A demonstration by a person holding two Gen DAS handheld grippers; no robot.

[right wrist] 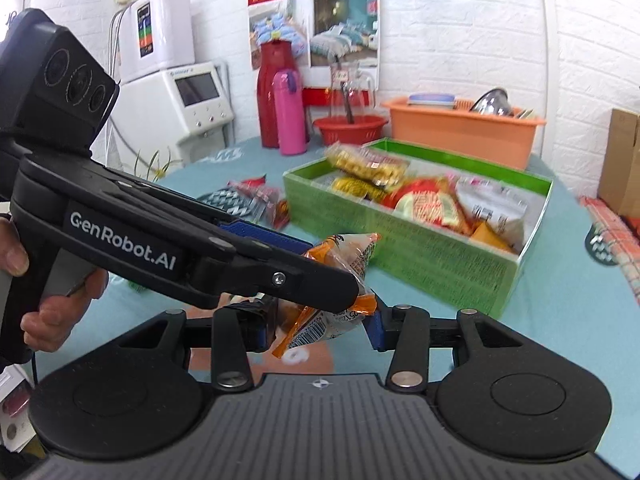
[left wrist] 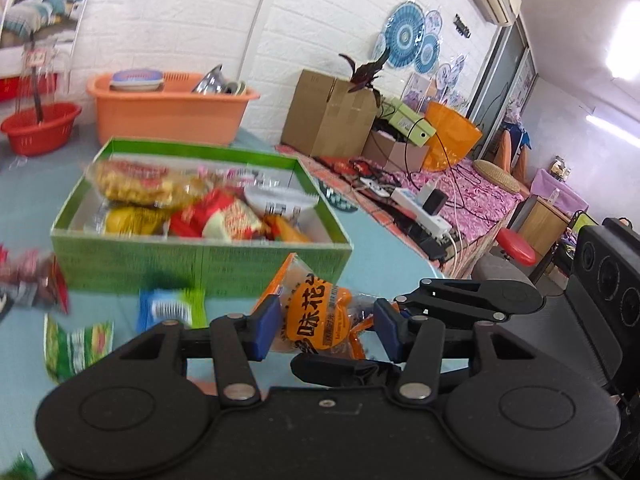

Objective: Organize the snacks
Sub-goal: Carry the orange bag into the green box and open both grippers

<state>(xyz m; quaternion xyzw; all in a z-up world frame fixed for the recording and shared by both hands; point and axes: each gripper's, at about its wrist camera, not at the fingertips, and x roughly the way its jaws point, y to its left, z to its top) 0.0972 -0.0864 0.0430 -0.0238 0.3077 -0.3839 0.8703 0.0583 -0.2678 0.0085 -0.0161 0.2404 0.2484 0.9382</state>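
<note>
We hold orange snack packet (left wrist: 320, 320) with left tool (left wrist: 326, 330) and right tool (right wrist: 320, 326), both clamped; we carry level, release over green box (left wrist: 200, 260).

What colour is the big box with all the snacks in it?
Green outside, white inside; the snack box shows best in the left wrist view.

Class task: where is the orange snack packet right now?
In both wrist views, the orange snack packet sits low-centre, clamped between both hand-held grippers, just in front of the green box.
</note>
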